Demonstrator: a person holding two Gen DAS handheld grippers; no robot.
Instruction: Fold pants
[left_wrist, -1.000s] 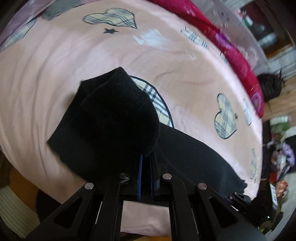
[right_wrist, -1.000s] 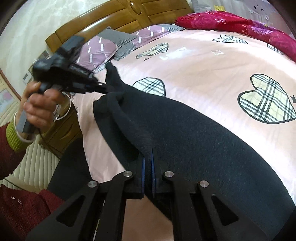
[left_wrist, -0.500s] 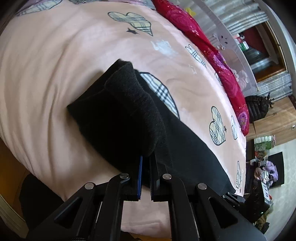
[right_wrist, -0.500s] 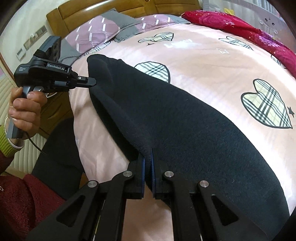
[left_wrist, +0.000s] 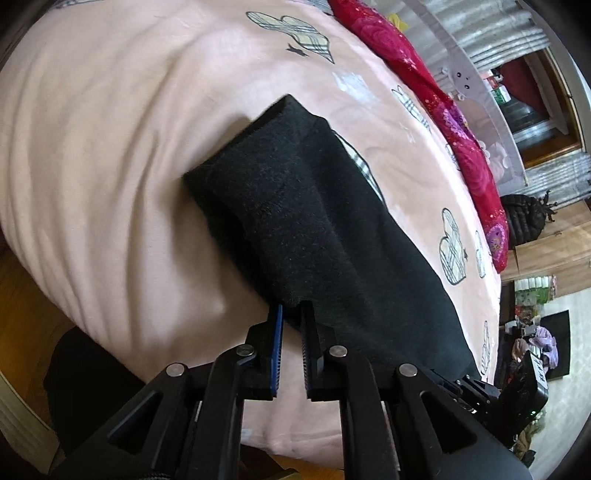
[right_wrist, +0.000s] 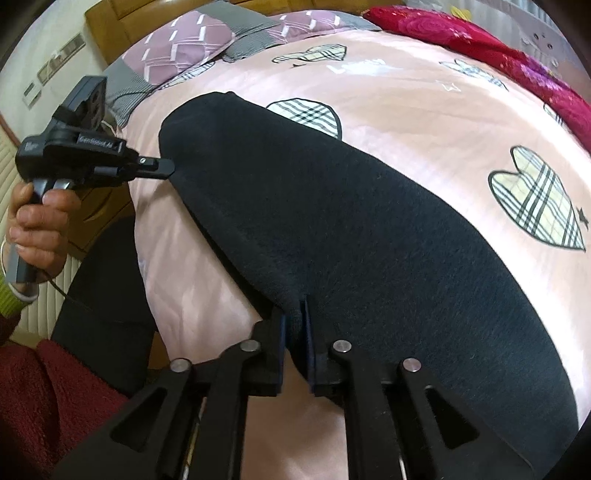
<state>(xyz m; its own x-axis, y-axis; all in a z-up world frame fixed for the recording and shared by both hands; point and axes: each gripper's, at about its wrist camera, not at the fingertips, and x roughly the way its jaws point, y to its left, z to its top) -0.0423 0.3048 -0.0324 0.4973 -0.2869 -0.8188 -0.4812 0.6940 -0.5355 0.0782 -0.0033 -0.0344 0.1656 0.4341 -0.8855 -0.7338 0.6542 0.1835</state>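
Observation:
The black pants (left_wrist: 317, 221) lie folded over on the pink bedsheet (left_wrist: 110, 147); they also fill the right wrist view (right_wrist: 369, 229). My left gripper (left_wrist: 291, 314) has its jaws slightly apart at the near edge of the cloth, with the hem tip just between them. It also shows from the side in the right wrist view (right_wrist: 168, 168), touching the pants' left end. My right gripper (right_wrist: 293, 317) has its jaws a little apart with the pants' edge between them.
The sheet has plaid heart prints (right_wrist: 535, 206). A red quilt (right_wrist: 480, 48) lies along the far side. Purple and grey pillows (right_wrist: 177, 48) sit at the wooden headboard (right_wrist: 110, 18). The bed edge is just under both grippers. A room with clutter (left_wrist: 532, 332) lies beyond.
Both grippers lowered the lifted top layer onto the bed; the pants now lie flat. Both sets of jaws opened slightly from fully pinched.

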